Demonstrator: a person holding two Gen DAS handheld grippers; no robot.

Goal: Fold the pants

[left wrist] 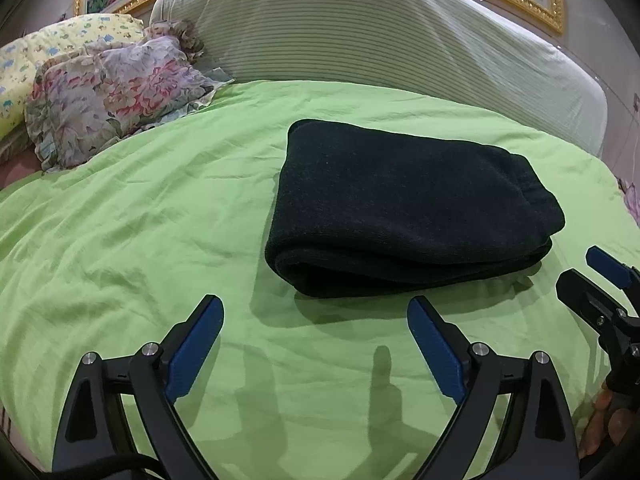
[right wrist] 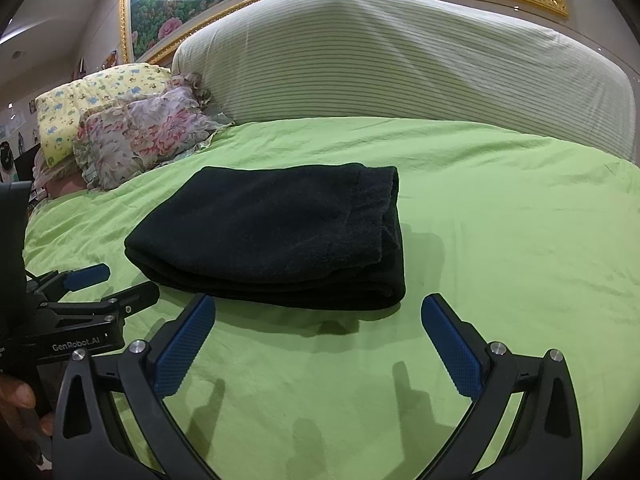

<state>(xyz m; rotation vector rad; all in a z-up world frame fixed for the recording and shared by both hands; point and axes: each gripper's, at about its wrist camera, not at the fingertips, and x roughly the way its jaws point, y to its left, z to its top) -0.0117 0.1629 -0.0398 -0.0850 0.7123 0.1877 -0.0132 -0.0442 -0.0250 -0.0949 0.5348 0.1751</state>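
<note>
A: Black, thick knit, these pants (left wrist: 404, 208) lie already folded into a flat bundle on the green bed sheet (left wrist: 132, 240), at about 1 o'clock from your left gripper (left wrist: 316, 344).

B: How will they handle?

A: Soft, limp, probably a little heavy. Both your left and right gripper (right wrist: 318, 344) have jaws released, holding nothing. If needed, pinch all layers at the rounded fold edge.
</note>
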